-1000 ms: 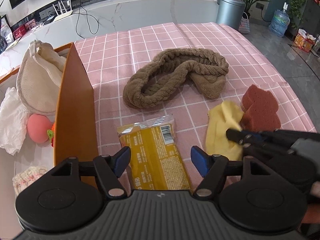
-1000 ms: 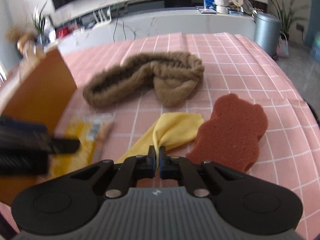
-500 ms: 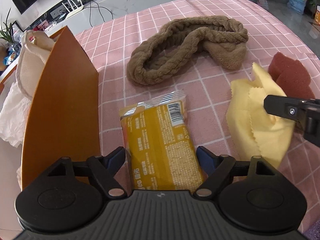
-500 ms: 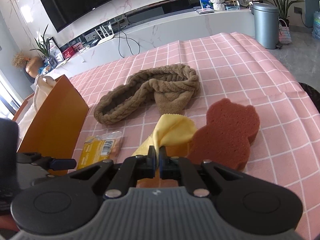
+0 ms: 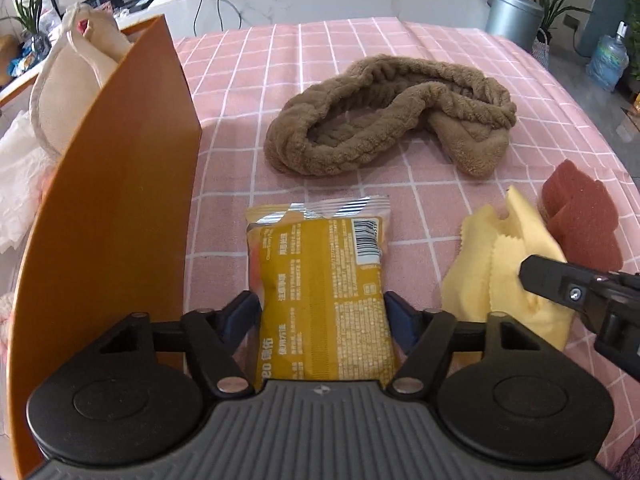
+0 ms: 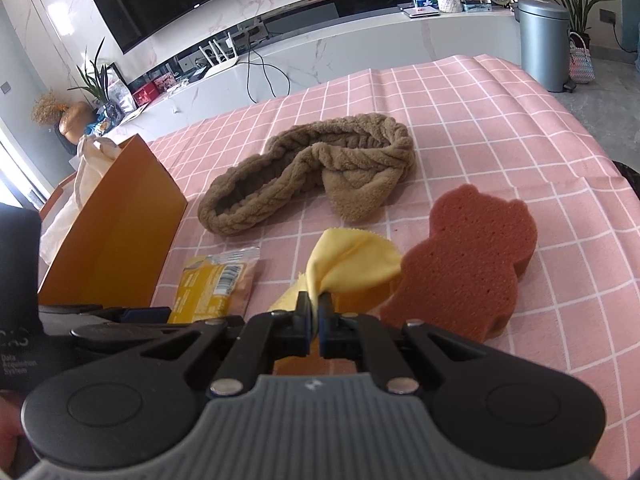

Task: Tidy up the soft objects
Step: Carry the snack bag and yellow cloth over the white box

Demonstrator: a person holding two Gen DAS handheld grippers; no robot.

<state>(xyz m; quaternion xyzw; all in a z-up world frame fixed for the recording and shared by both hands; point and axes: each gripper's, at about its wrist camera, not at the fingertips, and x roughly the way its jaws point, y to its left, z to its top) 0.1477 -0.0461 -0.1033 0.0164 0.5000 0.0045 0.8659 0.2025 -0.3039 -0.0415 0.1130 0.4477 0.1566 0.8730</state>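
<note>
Lower now than a second ago, my left gripper (image 5: 322,312) has come down around the packet (image 5: 320,296), which sat ahead of the fingers then and now lies between them; the jaws are closing, the blue pads look to be at its two long sides, though I cannot tell whether they press yet. That packet lies flat on the pink cloth (image 5: 400,52) near its front edge, just beside the orange box (image 5: 116,216) on the left. My right gripper (image 6: 315,312) is clenched on the yellow cloth (image 6: 352,264), a fold of it pinched between the fingertips and bunched up off the table; it has hardly shifted. Touching the yellow cloth on the right is the red sponge (image 6: 472,264), bear-shaped and flat on the tablecloth. Further back, toward the middle, the brown headband (image 5: 388,116) lies in a loose loop, apart from the rest. Inside the box I can see a cream bag (image 5: 72,76) and some white stuff, so I take the box to be where the soft things go. I judge the step in hand to be the pick-up of the packet, with the yellow cloth already lifted. Next I would finish the squeeze, gently since the wrapper may slip or crumple, then lift clear of the box wall before carrying over it.
</note>
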